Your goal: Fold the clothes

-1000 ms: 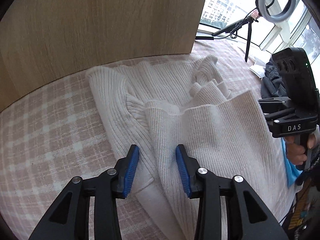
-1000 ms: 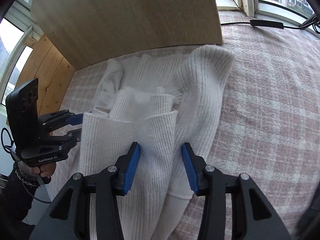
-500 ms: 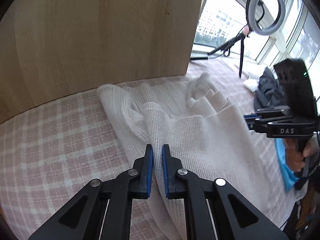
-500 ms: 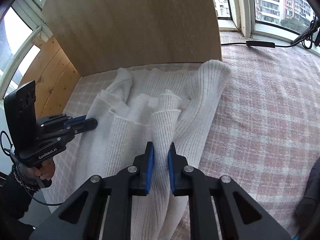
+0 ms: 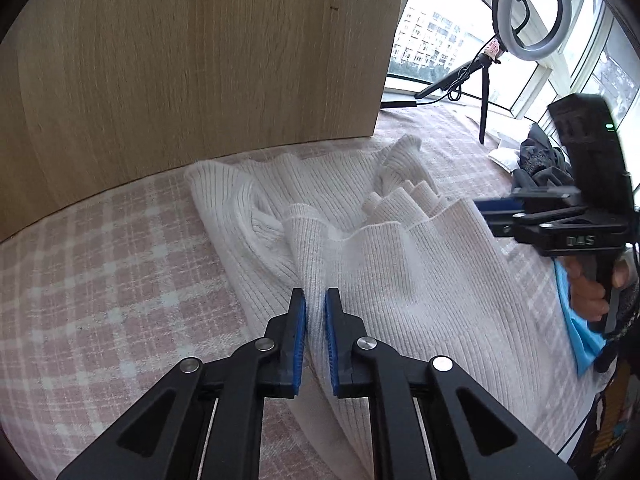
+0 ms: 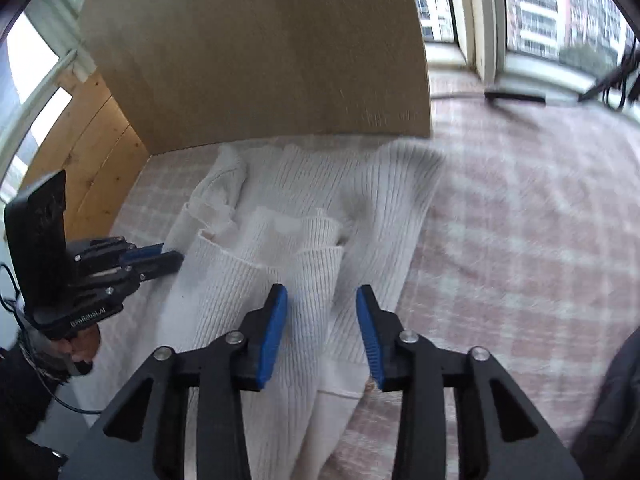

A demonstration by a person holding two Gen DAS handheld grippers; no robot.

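Mid-fold: left gripper [image 5: 315, 312] pinches the white ribbed sweater's [image 5: 400, 264] doubled-over hem, right gripper [image 6: 322, 320] spread wide above it, needing regrasp

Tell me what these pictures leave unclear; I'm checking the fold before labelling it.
- Sweater hem: cut off by the bottom edge and hidden under the fingers in both wrist views.
- Left gripper grip: its jaws are nearly shut on a sweater fold, but how many layers lie between them cannot be told.
- Sweater's far edge by the board: blurred in the right wrist view.
- Dark clothes: too small, partly behind the right gripper, whose jaws are open.
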